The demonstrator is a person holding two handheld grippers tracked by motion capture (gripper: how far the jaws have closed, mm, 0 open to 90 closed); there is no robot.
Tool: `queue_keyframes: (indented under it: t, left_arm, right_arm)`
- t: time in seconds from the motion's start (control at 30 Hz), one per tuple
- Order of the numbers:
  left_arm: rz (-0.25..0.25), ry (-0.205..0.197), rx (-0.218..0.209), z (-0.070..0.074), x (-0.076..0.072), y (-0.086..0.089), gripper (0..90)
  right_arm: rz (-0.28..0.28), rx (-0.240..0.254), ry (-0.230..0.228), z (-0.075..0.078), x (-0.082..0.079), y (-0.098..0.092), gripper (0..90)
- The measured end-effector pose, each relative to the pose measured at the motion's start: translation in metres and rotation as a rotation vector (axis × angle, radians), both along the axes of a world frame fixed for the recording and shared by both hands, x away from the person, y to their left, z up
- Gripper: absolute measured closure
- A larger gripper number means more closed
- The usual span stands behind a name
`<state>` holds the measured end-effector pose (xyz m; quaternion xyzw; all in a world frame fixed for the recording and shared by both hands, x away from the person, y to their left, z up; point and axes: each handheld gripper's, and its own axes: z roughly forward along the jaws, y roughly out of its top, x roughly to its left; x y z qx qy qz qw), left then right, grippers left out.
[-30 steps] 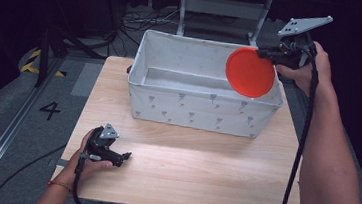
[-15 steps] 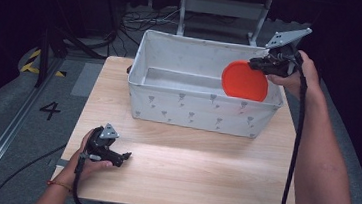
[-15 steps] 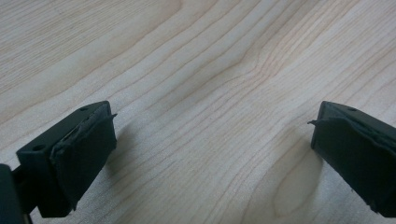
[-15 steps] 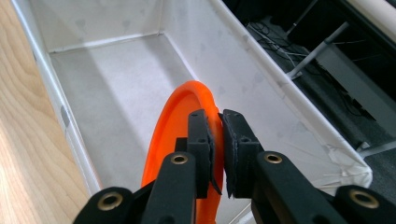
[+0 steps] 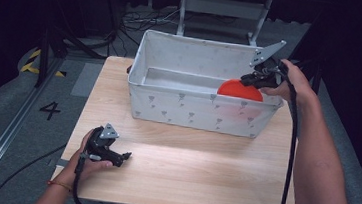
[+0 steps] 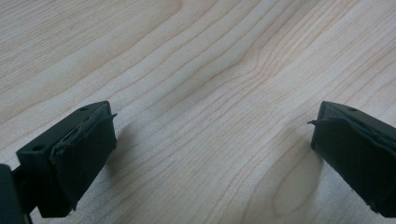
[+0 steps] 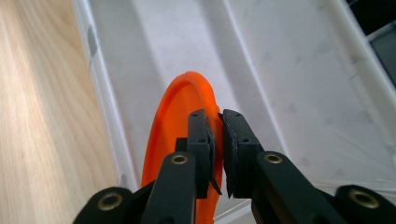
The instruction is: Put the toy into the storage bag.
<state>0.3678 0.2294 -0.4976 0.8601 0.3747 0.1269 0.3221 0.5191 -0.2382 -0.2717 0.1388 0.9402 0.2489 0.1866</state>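
Half the orange plate (image 5: 239, 90) hidden behind bin wall (image 5: 193, 108) | right gripper (image 7: 217, 135) pinching its rim | left gripper (image 6: 210, 154) spread

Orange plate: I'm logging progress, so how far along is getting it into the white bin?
Done: the orange plate is lifted off the table and partly inside the white bin, near its right end. In hand: the right gripper is clamped on the plate's rim, holding it on edge. Left: set it on the bin floor and let go. The left gripper lies open on the wooden table, idle.
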Motion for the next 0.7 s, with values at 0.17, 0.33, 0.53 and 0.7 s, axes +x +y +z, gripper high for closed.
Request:
queue_keyframes:
  t: [0.17, 0.33, 0.53, 0.7]
  left_arm:
    - [0.001, 0.002, -0.002, 0.000, 0.000, 0.000, 0.3]
    - [0.001, 0.002, -0.002, 0.000, 0.000, 0.000, 0.3]
    - [0.001, 0.002, -0.002, 0.000, 0.000, 0.000, 0.4]
    - [0.001, 0.002, -0.002, 0.000, 0.000, 0.000, 0.4]
  right_arm:
    - [0.032, -0.058, 0.050, -0.011, 0.002, 0.007, 82.4]
    - [0.046, -0.127, 0.083, -0.020, 0.004, 0.012, 82.3]
    - [0.039, -0.199, 0.132, -0.028, 0.008, 0.013, 82.3]
    - [0.028, -0.254, 0.155, -0.033, 0.010, 0.012, 82.2]
